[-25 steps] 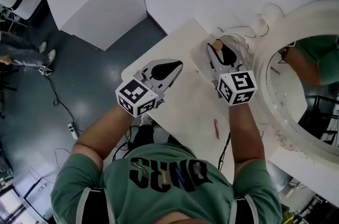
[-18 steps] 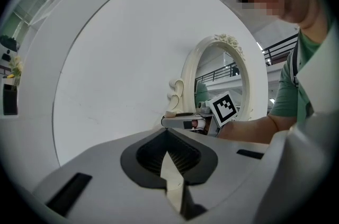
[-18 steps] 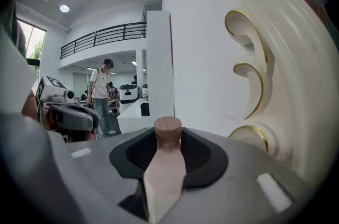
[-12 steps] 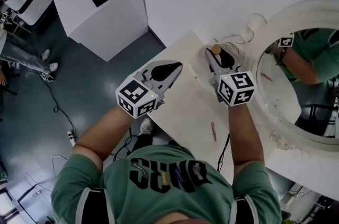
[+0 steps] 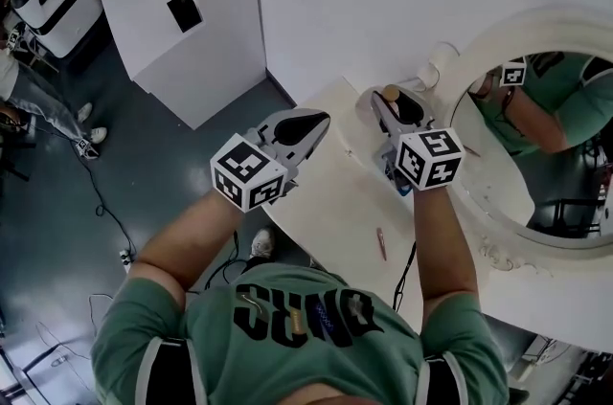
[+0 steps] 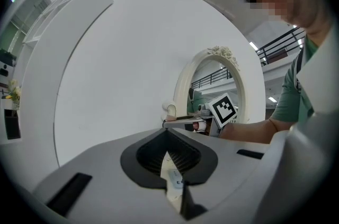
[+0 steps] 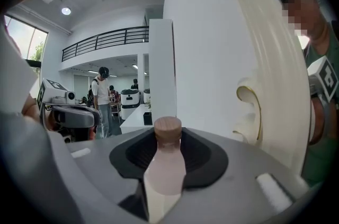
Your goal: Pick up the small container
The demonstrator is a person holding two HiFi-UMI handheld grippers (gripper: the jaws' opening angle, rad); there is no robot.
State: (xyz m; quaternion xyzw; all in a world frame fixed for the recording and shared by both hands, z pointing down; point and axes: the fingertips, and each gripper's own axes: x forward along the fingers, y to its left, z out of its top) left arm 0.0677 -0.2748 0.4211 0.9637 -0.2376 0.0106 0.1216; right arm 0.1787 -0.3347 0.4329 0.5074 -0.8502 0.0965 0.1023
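Observation:
The small container [image 7: 164, 164] is a pale pink bottle with a brown wooden cap [image 5: 391, 93]. My right gripper [image 5: 394, 109] is shut on its body and holds it upright above the white table [image 5: 330, 197], close to the mirror. My left gripper [image 5: 299, 127] hangs to the left of it at about the same height, over the table's left edge. Its jaws are shut and hold nothing. In the left gripper view the left gripper [image 6: 166, 132] has its tips together, and the right gripper's marker cube [image 6: 224, 108] shows beyond them.
A big oval mirror in a cream frame [image 5: 476, 202] stands at the table's right, against a white wall. A thin red pen [image 5: 380, 243] lies on the table near the person. A white cabinet [image 5: 192, 58] stands back left. Cables run across the dark floor.
Both grippers have risen together; the table and the pen look smaller and farther below. The bottle has stayed in the right gripper's hold.

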